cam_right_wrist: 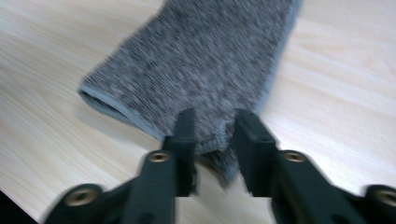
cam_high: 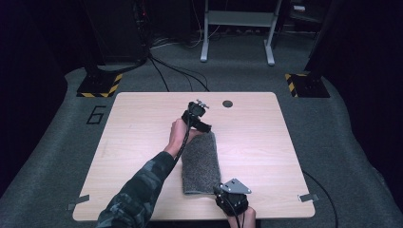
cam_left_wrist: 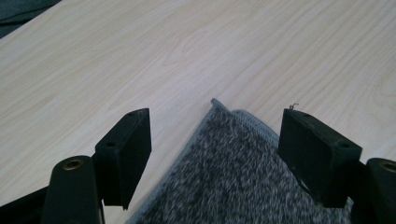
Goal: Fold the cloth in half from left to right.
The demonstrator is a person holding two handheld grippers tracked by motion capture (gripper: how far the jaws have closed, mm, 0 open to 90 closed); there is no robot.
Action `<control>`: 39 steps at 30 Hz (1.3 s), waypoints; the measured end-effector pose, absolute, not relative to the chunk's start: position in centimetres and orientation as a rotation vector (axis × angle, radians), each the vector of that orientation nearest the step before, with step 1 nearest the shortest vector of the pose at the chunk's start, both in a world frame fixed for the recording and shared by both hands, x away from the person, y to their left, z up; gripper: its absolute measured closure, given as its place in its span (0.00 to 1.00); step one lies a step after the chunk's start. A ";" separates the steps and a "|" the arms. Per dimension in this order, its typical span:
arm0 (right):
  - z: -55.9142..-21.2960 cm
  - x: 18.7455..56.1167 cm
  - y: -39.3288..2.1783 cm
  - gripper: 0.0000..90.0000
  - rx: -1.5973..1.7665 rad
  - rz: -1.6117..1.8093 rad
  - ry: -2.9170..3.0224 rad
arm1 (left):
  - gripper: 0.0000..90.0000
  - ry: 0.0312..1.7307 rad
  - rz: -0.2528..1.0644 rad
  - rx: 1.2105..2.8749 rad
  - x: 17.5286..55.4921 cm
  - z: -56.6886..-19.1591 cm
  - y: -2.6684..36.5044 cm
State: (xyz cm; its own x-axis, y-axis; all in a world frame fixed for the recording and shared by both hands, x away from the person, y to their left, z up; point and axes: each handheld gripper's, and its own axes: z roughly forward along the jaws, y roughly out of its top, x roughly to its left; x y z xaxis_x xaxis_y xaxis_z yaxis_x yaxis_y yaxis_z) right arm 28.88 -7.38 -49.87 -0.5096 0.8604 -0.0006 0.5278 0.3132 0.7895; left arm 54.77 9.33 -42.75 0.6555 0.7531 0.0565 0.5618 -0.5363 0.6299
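Light wood counter (cam_high: 266,156) with rounded corners, on grey carpet. Folded grey towel (cam_high: 201,164) lies near the middle, long axis running away from the person. Left gripper (cam_high: 205,127) sits at the towel's far end, held by the left hand (cam_high: 180,134); camouflage sleeve (cam_high: 138,192) runs in from the bottom edge. Right gripper (cam_high: 219,188), with a grey three-cornered plate on top, is at the towel's near right corner. Jaw state not readable from here for either gripper. Small dark round hole (cam_high: 227,103) near the counter's far edge. Tape strips (cam_high: 309,197) at the near corners. Number 6 (cam_high: 96,114) marked on the floor, left.
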 end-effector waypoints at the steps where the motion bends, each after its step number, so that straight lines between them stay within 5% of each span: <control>1: -49.9 28.8 -7.6 0.72 1.241 1.058 2.156 | 0.26 1.018 0.436 2.294 54.4 -42.7 9.8; 7: -49.3 29.0 -9.4 0.48 1.303 1.071 2.110 | 0.23 1.018 0.437 2.297 52.2 -43.6 12.3; 19: -50.1 33.9 -9.4 0.20 1.294 1.018 2.177 | 0.20 0.987 0.405 2.375 46.2 -47.6 15.6; 28: -51.6 35.6 -8.9 0.17 1.340 0.926 2.195 | 0.18 0.892 0.343 2.383 39.8 -49.1 16.1; 39: -52.3 35.1 -9.0 0.17 1.334 0.904 2.205 | 0.17 0.903 0.320 2.416 37.7 -50.8 17.0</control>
